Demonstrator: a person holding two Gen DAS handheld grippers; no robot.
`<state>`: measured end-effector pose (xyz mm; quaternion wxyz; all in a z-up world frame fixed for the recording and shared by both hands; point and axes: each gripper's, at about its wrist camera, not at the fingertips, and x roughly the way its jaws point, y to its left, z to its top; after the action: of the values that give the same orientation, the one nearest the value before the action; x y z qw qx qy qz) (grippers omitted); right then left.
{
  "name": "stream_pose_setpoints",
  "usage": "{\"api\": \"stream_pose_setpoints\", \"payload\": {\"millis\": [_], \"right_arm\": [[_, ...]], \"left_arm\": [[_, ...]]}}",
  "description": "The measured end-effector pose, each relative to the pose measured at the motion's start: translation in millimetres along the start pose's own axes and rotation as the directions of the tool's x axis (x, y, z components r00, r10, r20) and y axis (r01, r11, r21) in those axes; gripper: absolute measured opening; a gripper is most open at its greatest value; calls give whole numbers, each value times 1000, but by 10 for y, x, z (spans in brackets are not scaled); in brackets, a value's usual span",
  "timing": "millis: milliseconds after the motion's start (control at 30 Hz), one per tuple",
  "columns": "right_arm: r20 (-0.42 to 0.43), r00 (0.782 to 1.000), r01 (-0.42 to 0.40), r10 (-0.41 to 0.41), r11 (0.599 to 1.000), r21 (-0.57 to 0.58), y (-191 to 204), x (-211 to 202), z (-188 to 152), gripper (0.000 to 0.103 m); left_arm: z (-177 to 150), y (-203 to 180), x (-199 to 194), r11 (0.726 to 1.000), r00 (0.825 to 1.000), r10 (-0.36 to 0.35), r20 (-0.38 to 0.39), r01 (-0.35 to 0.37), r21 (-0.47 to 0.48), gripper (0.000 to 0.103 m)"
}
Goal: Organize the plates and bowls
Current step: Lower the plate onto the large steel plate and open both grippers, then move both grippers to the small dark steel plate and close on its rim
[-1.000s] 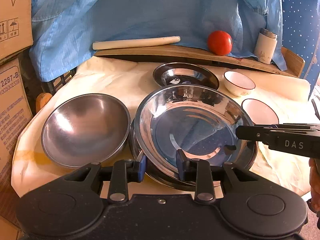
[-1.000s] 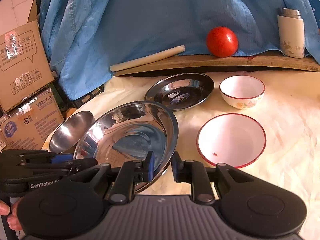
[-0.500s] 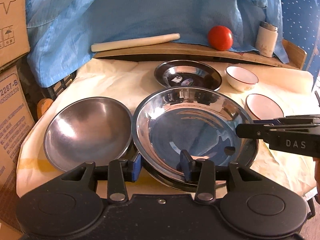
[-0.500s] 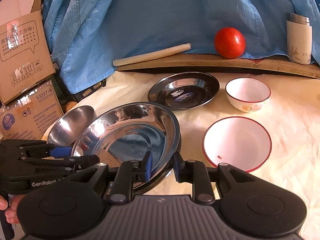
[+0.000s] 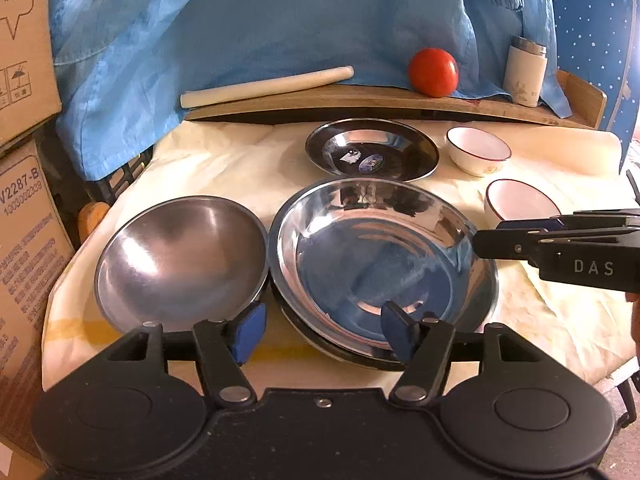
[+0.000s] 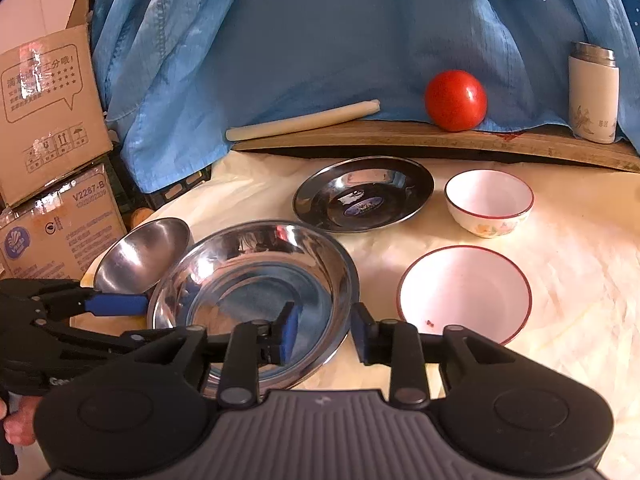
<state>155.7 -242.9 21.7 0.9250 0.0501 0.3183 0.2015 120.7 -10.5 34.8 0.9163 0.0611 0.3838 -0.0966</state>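
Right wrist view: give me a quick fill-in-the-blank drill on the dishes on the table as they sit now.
1. The large steel plate rests on top of another ____ plate.
2. The red ____ sits on the wooden shelf behind the dishes.
3. The number of white bowls with red rims on the cloth is ____.
4. The steel mixing bowl lies to the ____ of the large steel plate in this view.

Missing words: steel; tomato; two; left

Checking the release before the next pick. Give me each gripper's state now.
Left gripper: jaws opening, astride the large steel plate's near rim, pads clear.
Right gripper: jaws opening, astride that plate's rim, not gripping.
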Motion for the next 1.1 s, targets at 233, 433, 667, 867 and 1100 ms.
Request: {"api": "stream_pose_setpoints", "payload": {"millis": [233,433,667,867,1100], "right_arm": [[13,1000,-9,9,1000,13,-34,-36,2,51],[32,999,-17,16,999,32,-79,-69,12,67],[55,998,-17,13,997,76,-194,-77,28,96],[67,998,-22,15,994,104,-331,-54,104,102],[101,995,-29,15,990,135,-504,26,357,103]], "left_arm": [[-9,83,-173,999,999,-21,47,22,-29,81],[91,183,-284,998,994,-19,107,26,-65,86],[289,292,-205,989,990,-11,141,32,-146,102],[482,338,-24,981,993,-26,115,48,-188,102],[845,352,295,970,996,-56,63,70,-232,102]]}}
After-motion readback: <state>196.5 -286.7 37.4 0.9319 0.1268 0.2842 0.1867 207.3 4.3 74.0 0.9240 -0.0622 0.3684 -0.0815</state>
